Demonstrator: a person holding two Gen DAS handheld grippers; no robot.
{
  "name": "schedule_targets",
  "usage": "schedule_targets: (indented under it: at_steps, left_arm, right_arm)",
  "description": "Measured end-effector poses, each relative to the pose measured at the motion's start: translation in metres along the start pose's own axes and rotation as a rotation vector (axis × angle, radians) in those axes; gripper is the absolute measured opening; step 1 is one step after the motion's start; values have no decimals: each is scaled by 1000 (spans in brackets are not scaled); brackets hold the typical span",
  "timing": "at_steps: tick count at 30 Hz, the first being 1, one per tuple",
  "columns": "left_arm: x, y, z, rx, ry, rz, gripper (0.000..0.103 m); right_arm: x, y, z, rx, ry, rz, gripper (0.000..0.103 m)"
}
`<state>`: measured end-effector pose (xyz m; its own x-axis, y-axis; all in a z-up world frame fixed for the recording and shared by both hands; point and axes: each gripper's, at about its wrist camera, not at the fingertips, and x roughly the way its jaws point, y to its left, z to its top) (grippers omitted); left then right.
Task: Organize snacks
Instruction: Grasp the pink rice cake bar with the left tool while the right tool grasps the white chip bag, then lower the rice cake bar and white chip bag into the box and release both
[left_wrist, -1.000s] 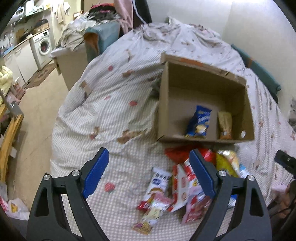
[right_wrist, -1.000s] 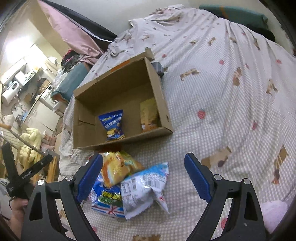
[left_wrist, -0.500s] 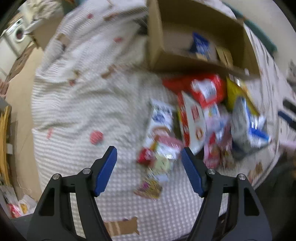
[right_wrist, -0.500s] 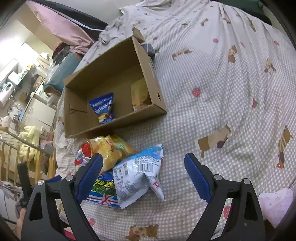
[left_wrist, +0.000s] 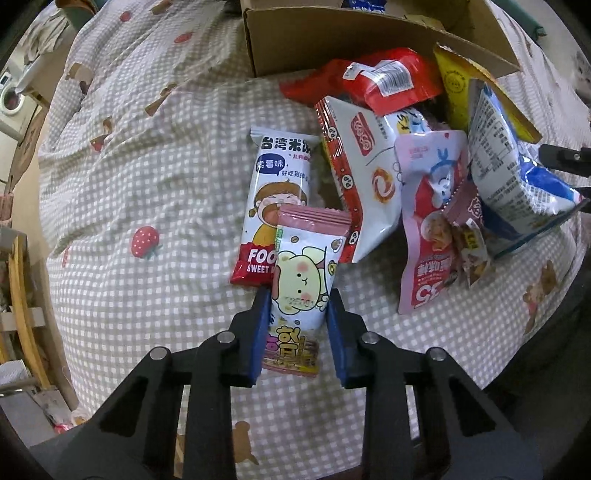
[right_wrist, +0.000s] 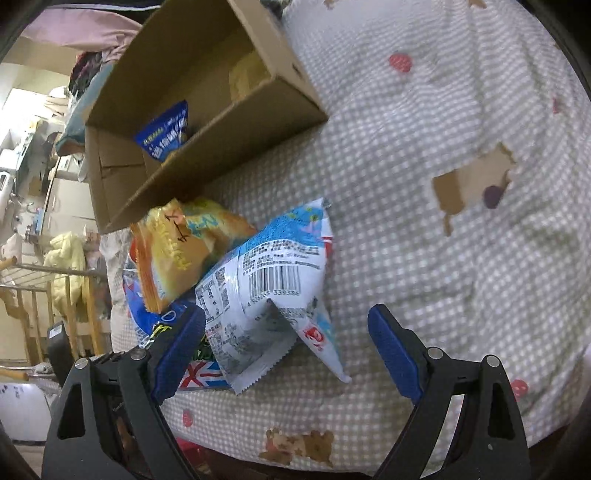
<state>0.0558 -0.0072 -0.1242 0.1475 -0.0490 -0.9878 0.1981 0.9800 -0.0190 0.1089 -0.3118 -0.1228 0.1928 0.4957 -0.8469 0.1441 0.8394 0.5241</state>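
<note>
Left gripper (left_wrist: 297, 297): pointed straight down over the checked bedspread (left_wrist: 147, 192), its blue pads having just been closing on the pink-topped bear packet (left_wrist: 301, 284); both pads sit against the packet's sides, the packet lying between them.
Bear packet: at the near edge of the snack pile, well in front of the cardboard box (left_wrist: 332, 33), its upper end overlapping the white rice-cracker pack (left_wrist: 275, 184).
Snack pile: spread on the bedspread just in front of the cardboard box; a red bag (left_wrist: 384, 79) lies against the box's front wall, a white-and-red pouch (left_wrist: 364, 173) beside the rice-cracker pack, a pink pouch (left_wrist: 428, 221) to its right, and a blue-and-white bag (left_wrist: 509, 177) at the far right of the heap.
Right gripper (right_wrist: 286, 338): jaws standing wide, tilted down over the same blue-and-white bag (right_wrist: 266, 291); the bag lies between the pads, with the right pad clear of it, so nothing is gripped.
Yellow bag (right_wrist: 184, 243): resting partly on the blue-and-white bag, just in front of the box.
Cardboard box (right_wrist: 207, 147): open on the bedspread behind the pile, a blue packet (right_wrist: 166, 136) and a yellowish packet (right_wrist: 247, 77) already inside.
</note>
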Motion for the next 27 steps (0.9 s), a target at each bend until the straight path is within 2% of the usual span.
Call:
schedule_targets:
  at_steps: [4,9,11,14,19,27]
  left_arm:
    - [-6,2,2,-2,1,-13,24]
    - [-31,5,4,-30,-64,-76,23]
    - [-41,7,7,-37,-90,-77,23]
    - [-52,11,14,-58,-122,-85,23]
    - [-64,24,23,-111,-142,-109,23]
    - [-82,41,23,-163,-198,-130,23]
  right_arm:
    - [13,3,1,2,44,-5,92]
    - [18,9,1,-36,51,-47,90]
    - [18,14,-1,-61,47,-49,66]
    - [15,25,-10,-126,33,-71,50]
    - [-3,30,-23,-158,1,-86,40]
    - [-50,37,-43,-168,-92,-109,36]
